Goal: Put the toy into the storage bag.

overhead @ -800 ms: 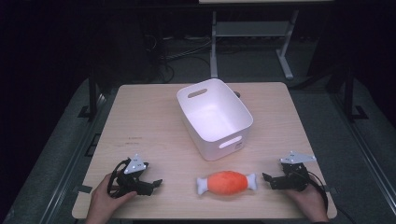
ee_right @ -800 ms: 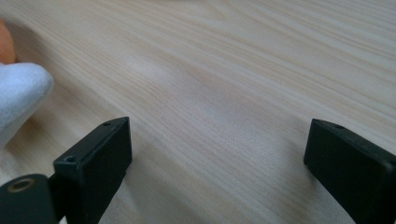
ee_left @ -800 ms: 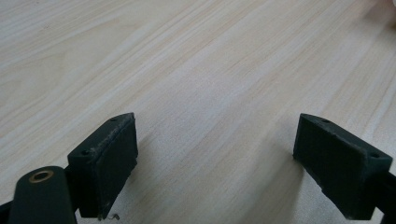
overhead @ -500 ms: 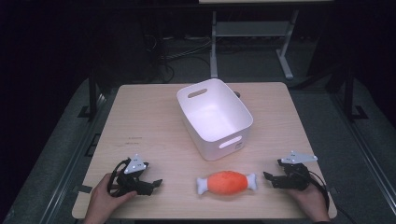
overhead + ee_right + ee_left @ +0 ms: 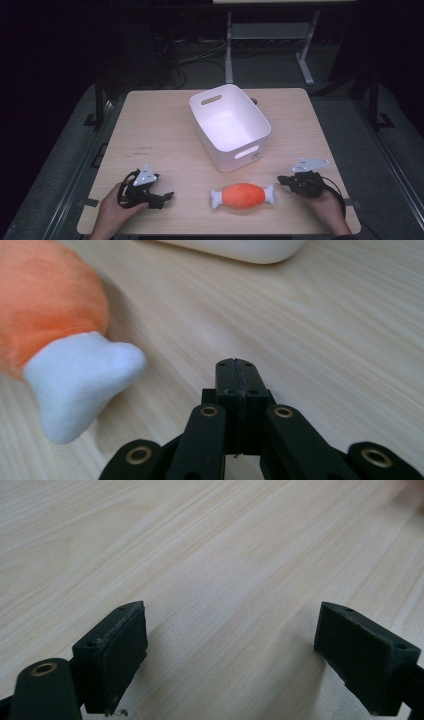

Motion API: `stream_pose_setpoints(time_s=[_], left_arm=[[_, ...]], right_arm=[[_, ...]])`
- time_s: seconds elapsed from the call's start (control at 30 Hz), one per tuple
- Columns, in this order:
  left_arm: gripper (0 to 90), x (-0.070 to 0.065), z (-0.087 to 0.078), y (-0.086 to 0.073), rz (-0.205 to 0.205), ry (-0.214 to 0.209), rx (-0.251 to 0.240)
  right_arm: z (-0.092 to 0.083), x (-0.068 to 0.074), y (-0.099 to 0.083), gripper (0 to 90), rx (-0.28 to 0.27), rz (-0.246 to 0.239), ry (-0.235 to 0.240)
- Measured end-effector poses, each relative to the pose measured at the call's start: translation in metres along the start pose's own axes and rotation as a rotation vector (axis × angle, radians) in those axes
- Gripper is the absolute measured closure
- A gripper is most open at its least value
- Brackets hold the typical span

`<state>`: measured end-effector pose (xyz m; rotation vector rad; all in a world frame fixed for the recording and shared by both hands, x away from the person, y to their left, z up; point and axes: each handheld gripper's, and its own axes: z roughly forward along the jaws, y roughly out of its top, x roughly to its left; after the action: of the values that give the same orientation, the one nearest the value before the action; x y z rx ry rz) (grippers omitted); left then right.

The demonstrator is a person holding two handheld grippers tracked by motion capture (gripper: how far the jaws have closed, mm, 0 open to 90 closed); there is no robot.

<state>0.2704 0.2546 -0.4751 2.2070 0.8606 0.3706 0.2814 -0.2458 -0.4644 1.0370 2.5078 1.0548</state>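
My table (image 5: 165, 130) carries a white bin (image 5: 230, 125) at its middle, open side up and empty, standing at an angle to the edges. Nearer me, just in front of the bin and apart from it, lies the toy (image 5: 243, 195), an orange plush drumstick with white bone ends, lengthwise across the table. My right tongs (image 5: 287, 180) rest low on the table just beside its right bone end, not touching it, jaws pressed flat together on nothing. My left tongs (image 5: 167, 196) lie well apart from the toy's other end, jaws wide over bare wood, pointing toward it. I judge the step in hand to be the pickup: I should part the right jaws first, then slide them around the orange belly instead of the thin bone tip, so the soft toy does not droop or slip. Both hands sit low, with the forearms coming in from the near edge.
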Motion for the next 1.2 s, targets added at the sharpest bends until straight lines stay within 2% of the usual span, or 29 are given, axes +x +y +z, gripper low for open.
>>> stream_pose_setpoints(time_s=[0.07, 0.1, 0.17, 0.4, 0.67, 1.2], left_arm=[[12.8, 0.0, 0.0, 0.0, 0.0, 0.0, 0.0], [12.8, 0.0, 0.0, 0.0, 0.0, 0.0, 0.0], [12.8, 0.0, 0.0, 0.0, 0.0, 0.0, 0.0], [12.8, 0.0, 0.0, 0.0, 0.0, 0.001, 0.0], [12.9, 0.0, 0.0, 0.0, 0.0, 0.001, 0.0], [12.9, 0.0, 0.0, 0.0, 0.0, 0.001, 0.0]], right_arm=[[0.001, 0.001, 0.001, 89.7, 0.005, -0.002, 0.008], [0.003, 0.003, 0.004, 89.7, 0.012, -0.021, 0.03], [0.005, 0.005, 0.008, 89.7, 0.022, -0.037, 0.04], [0.008, 0.007, 0.017, 89.7, 0.006, -0.057, 0.078], [0.007, 0.012, 0.016, 89.6, 0.005, -0.076, 0.111], [0.001, 0.039, 0.01, 89.5, 0.04, -0.131, 0.166]])
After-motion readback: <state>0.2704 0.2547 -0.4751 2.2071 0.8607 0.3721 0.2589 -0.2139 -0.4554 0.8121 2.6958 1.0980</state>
